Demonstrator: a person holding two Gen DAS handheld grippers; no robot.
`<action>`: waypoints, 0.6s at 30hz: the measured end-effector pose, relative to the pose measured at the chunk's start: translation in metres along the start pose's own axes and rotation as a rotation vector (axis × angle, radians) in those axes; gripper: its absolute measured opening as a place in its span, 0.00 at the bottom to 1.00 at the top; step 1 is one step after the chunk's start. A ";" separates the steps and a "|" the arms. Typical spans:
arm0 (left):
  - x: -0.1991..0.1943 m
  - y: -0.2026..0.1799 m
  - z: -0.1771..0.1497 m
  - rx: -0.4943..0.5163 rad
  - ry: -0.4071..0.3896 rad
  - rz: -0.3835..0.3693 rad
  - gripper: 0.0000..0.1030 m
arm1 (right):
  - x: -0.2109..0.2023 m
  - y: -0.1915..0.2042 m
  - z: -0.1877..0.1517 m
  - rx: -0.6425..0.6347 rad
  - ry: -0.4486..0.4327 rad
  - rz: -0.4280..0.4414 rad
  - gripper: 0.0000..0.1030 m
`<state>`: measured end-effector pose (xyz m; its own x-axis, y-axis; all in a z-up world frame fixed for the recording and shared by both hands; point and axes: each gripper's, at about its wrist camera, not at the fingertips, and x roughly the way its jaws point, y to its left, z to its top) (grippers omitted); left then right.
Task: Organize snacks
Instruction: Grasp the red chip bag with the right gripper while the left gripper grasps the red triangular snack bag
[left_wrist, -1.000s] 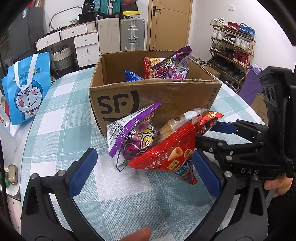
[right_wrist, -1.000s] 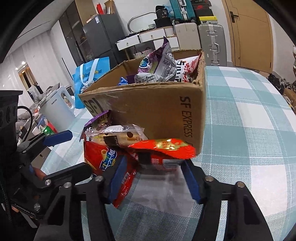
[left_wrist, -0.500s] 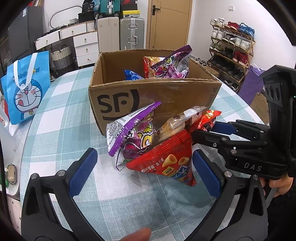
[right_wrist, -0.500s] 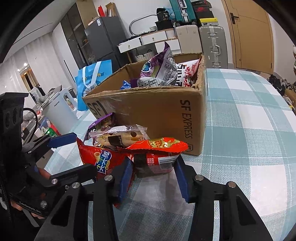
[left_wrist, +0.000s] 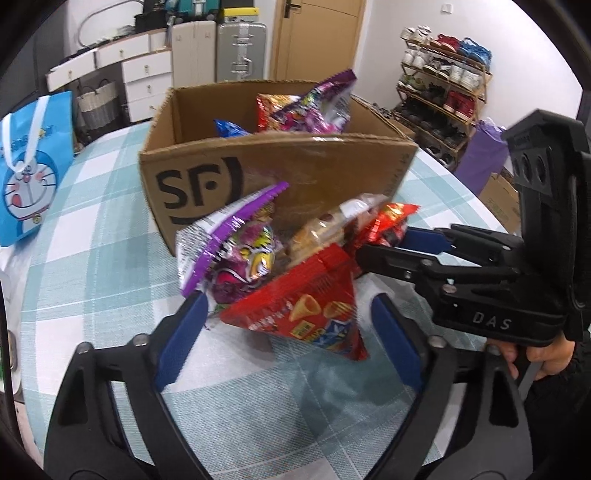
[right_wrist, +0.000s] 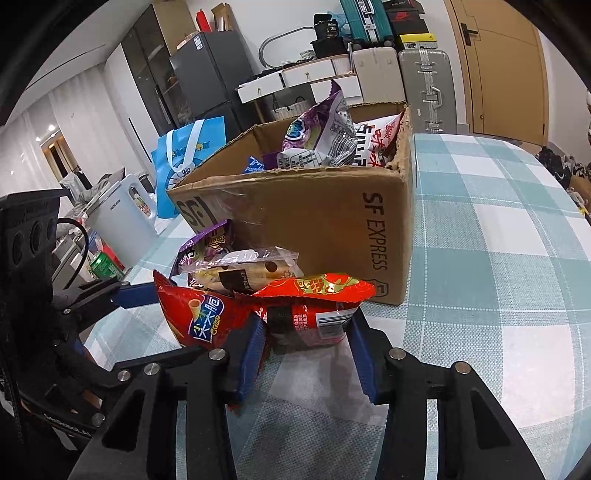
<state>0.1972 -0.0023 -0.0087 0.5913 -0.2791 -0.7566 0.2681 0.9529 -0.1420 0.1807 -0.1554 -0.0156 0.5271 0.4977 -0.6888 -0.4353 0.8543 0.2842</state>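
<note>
Right gripper (right_wrist: 306, 354) clamps upright red packet (right_wrist: 314, 306); left gripper (left_wrist: 288, 332) closing around flat-lying cone-snack bag (left_wrist: 306, 306).

So there's a little pile of snacks leaning against the front of the cardboard box (left_wrist: 295, 173), the one with SF printed on it. A purple and silver candy bag (left_wrist: 229, 251) stands on the left, a clear pack of wafer rolls (right_wrist: 243, 267) lies across the top, and a red bag of cone crisps (left_wrist: 306, 306) sticks out front, tilted. On the right sits a red packet with a gold top (right_wrist: 314, 306). Inside the box, more bags stand upright: a purple one (right_wrist: 317, 133), a red and white one (right_wrist: 376, 142), a bit of blue (left_wrist: 229, 127).
</note>
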 end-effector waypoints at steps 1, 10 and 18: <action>0.001 -0.001 -0.001 0.009 0.008 -0.017 0.76 | 0.001 0.000 0.000 -0.003 0.001 -0.001 0.43; 0.001 -0.019 -0.004 0.096 0.007 -0.053 0.70 | 0.004 0.002 0.000 -0.013 0.013 0.004 0.43; 0.027 -0.011 -0.010 0.056 0.060 -0.055 0.70 | 0.006 0.004 0.000 -0.022 0.020 0.018 0.43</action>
<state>0.2028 -0.0196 -0.0335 0.5284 -0.3212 -0.7858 0.3415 0.9279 -0.1496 0.1817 -0.1489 -0.0183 0.5040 0.5099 -0.6972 -0.4611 0.8414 0.2820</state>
